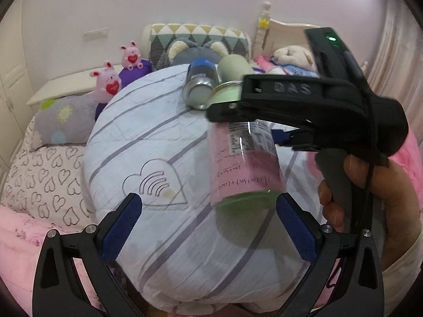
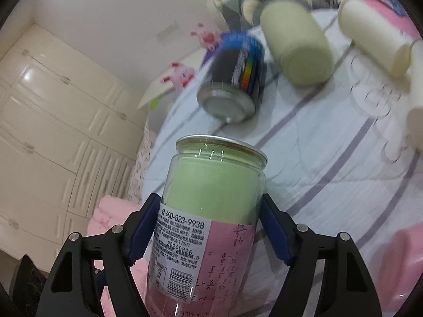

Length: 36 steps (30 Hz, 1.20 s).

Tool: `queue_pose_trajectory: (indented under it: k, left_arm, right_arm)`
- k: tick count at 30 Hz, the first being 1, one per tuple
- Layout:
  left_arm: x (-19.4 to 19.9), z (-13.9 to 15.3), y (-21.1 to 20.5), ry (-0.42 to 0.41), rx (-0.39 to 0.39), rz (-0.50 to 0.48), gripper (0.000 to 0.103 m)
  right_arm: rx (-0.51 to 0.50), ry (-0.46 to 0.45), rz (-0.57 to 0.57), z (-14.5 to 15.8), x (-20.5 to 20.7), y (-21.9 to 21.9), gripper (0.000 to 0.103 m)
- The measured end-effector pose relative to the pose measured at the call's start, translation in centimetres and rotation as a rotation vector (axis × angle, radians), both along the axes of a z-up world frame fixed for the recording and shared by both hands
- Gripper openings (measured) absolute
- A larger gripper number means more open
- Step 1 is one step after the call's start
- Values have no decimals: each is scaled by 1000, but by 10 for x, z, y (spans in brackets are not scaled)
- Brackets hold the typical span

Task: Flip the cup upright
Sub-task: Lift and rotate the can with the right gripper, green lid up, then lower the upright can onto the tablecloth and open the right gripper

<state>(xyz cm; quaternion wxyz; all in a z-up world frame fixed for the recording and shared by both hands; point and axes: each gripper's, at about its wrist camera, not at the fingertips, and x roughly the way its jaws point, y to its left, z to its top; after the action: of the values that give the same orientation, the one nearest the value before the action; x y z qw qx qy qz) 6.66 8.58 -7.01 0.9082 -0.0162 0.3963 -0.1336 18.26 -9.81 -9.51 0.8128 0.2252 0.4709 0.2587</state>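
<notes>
Blue pads (image 2: pixel 275 231) of the right gripper (image 2: pixel 211 227) press on both sides of the clear cup (image 2: pixel 208 211), clamping it around its pink-and-green label with the metal rim pointing away from the camera and tilted up. In the left wrist view the same cup (image 1: pixel 244 163) hangs in the air above the striped white quilt (image 1: pixel 148 137), gripped near its top by the right gripper (image 1: pixel 272 129), whose handle sits in the person's right hand (image 1: pixel 370 192). The left gripper (image 1: pixel 208 219) is spread wide and holds nothing; its right pad (image 1: pixel 296 227) is just beside the cup's lower end, though contact cannot be judged. Beyond the cup, on the quilt, a blue-and-black can (image 2: pixel 235 79) lies on its side with its silver end toward the camera, a pale green cup (image 2: pixel 298 45) lies beside it, and a cream cup (image 2: pixel 375 37) lies further right. Further back sit two pink plush rabbits (image 1: pixel 108 82), a patterned cushion (image 1: pixel 198 39) and the cream headboard (image 1: pixel 288 31).
</notes>
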Motion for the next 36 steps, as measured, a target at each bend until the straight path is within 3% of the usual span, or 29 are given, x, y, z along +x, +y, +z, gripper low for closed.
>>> queue_pose_trajectory:
  k: [9,14,19,36]
  left_arm:
    - [27,3,-24,-31,-47,19,103]
    - [44,-11,-35,9,-8,70,103]
    - [44,-20,-31,38,-17,87,103]
    - [16,-2,-32,-22,14,114,103]
  right_arm:
    - [-258,-336,-77,45,-22,-11,75]
    - [-386,-465,-73,48,-30,-7,75]
    - [-452,-533,-23,47,-35,1,75]
    - [-405,-584,-13,61,-66,-3,80]
